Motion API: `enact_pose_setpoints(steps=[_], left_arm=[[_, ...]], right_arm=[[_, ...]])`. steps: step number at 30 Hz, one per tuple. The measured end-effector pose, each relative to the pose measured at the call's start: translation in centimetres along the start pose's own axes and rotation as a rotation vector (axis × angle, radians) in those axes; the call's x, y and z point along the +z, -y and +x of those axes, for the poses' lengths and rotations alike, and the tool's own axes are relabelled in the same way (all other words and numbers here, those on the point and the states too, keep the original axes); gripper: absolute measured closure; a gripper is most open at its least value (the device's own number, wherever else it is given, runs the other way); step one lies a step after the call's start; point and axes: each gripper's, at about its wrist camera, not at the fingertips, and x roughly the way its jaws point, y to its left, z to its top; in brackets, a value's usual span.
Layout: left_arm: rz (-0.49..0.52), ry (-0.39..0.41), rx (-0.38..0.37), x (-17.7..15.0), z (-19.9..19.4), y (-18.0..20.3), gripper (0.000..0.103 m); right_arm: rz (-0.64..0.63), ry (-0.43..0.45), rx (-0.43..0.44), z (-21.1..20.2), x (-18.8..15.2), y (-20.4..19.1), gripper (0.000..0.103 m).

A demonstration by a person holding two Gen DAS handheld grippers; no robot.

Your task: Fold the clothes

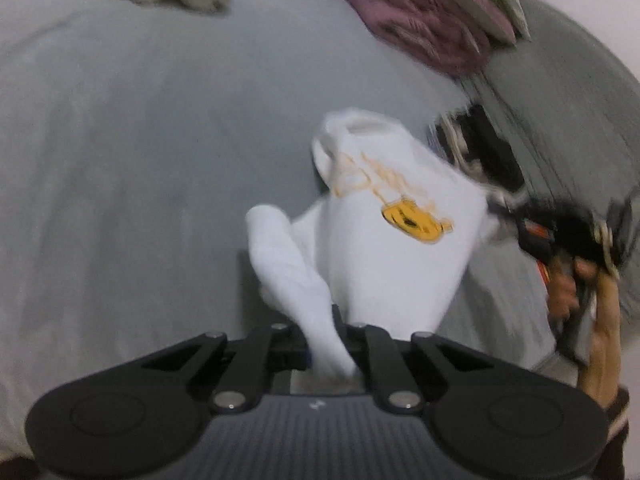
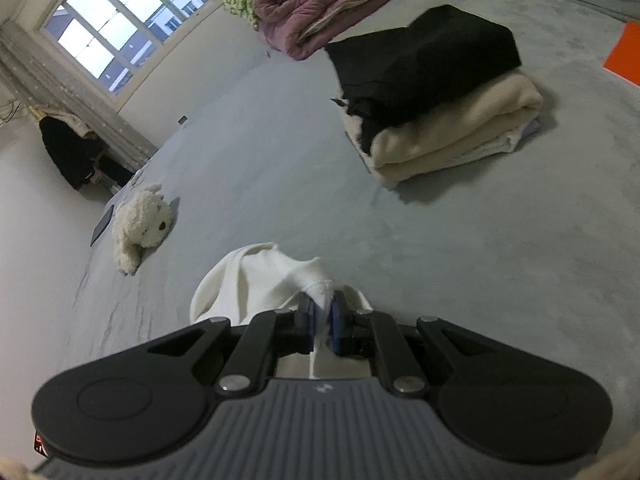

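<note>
Both jaws clamped on white shirt (image 1: 400,248): left gripper (image 1: 336,344) pinches a twisted corner, right gripper (image 2: 322,320) a bunched edge. Shirt hangs above grey bed (image 1: 140,160). Risk: thin pinches slip; folded stack (image 2: 440,120) at 1 o'clock.

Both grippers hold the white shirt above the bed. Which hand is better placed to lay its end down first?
Probably the right gripper: its end of the white shirt bunches low over bare grey bed. The left gripper holds a twisted, hanging part.
</note>
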Motion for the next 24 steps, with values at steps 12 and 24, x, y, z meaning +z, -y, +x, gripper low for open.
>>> enact_pose_setpoints(steps=[12,24], left_arm=[[0.060,-0.017,0.042,1.7,0.2,0.9,0.056],[0.078,0.062,0.048,9.1,4.2,1.5,0.040]], right_arm=[[-0.006,-0.037,-0.022,0.2,-0.8,1.1,0.085],[0.001,-0.044,-0.034,-0.2,-1.2,1.9,0.049]])
